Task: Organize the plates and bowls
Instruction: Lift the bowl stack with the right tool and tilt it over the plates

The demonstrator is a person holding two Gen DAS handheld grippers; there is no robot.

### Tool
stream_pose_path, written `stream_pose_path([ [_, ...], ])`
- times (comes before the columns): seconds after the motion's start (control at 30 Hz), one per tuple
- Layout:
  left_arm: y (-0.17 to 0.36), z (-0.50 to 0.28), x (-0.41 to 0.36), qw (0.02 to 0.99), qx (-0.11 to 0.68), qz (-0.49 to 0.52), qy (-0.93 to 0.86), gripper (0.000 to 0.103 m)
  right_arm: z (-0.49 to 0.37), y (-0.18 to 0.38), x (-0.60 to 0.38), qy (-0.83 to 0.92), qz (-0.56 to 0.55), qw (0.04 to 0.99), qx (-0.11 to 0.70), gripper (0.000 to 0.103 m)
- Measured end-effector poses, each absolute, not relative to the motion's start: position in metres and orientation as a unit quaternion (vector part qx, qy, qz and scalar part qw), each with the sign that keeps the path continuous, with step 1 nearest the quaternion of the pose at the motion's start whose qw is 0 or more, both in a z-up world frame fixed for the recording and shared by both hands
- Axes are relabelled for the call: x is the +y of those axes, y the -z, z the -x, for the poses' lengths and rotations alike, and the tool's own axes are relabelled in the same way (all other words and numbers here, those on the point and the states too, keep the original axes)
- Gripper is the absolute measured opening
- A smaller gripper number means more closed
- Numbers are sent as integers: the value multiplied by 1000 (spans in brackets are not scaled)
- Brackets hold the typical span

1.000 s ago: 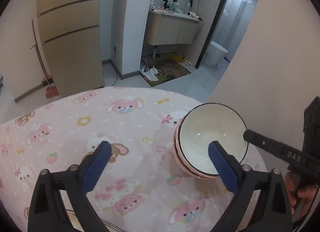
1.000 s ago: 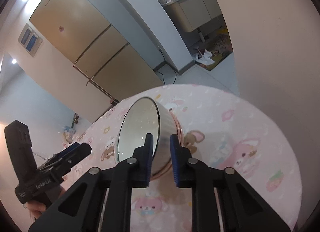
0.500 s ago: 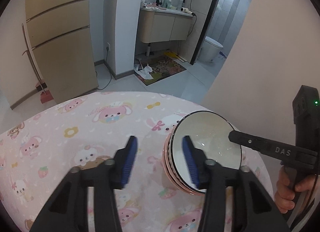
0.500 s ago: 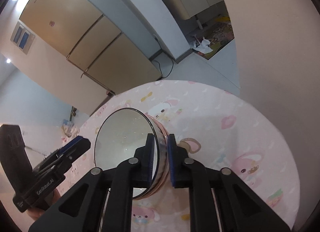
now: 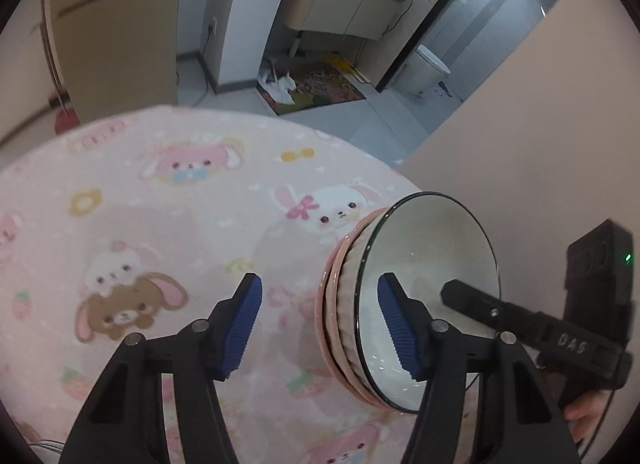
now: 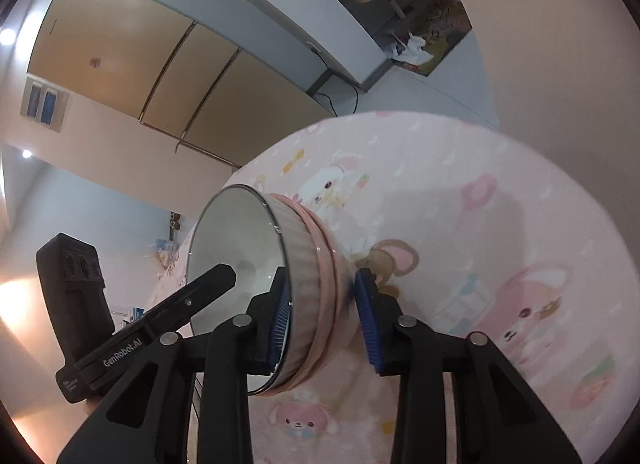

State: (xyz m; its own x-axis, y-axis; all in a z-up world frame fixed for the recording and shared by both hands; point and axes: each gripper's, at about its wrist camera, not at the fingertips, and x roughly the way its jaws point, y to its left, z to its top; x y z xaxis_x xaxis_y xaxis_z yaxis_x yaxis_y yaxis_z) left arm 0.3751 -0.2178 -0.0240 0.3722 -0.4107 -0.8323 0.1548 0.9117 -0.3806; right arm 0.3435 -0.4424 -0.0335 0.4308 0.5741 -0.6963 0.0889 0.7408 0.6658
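- straddling the wall of a stack of nested bowls (image 6: 308, 296), the right claw (image 6: 322, 320) has one blue pad inside the top bowl and the other just outside the pink outer bowls; its jaws are opening and the outer pad stands off the wall.
- the stack is a grey ribbed bowl (image 5: 424, 284) with a dark rim and white inside, nested in pink bowls (image 5: 330, 304); it sits tilted on its side over the right part of the tabletop (image 5: 180, 224), mouth turned away from the cloth.
- the left claw (image 5: 320, 324) is released, its blue pads set around the near rim of the stack, one pad inside the bowl's mouth and one well clear on the cloth side; neither presses on it.
- the tabletop wears a pink cloth printed with bunnies and bears.
- a hand (image 5: 588, 408) shows at the right claw's handle.
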Motion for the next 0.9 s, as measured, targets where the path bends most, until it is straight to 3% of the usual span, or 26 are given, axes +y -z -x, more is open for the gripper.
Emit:
stream_pose_path([
  [0.13, 37, -380, -220, 793, 555, 162, 193, 63, -344, 36, -441, -152, -326, 778, 515, 34],
  [0.23, 45, -380, -226, 780, 569, 170, 198, 53, -348, 39, -434, -142, -317, 776, 527, 34],
  [0.43, 54, -375, -233, 772, 572, 190, 202, 52, -348, 52, -431, -122, -346, 767, 526, 36],
  [0.6, 67, -375, -219, 740, 581, 274, 201, 53, -348, 68, -440, -138, -406, 742, 516, 39],
  [0.9, 60, -371, -225, 758, 571, 245, 197, 53, -349, 76, -432, -155, -409, 742, 507, 42],
])
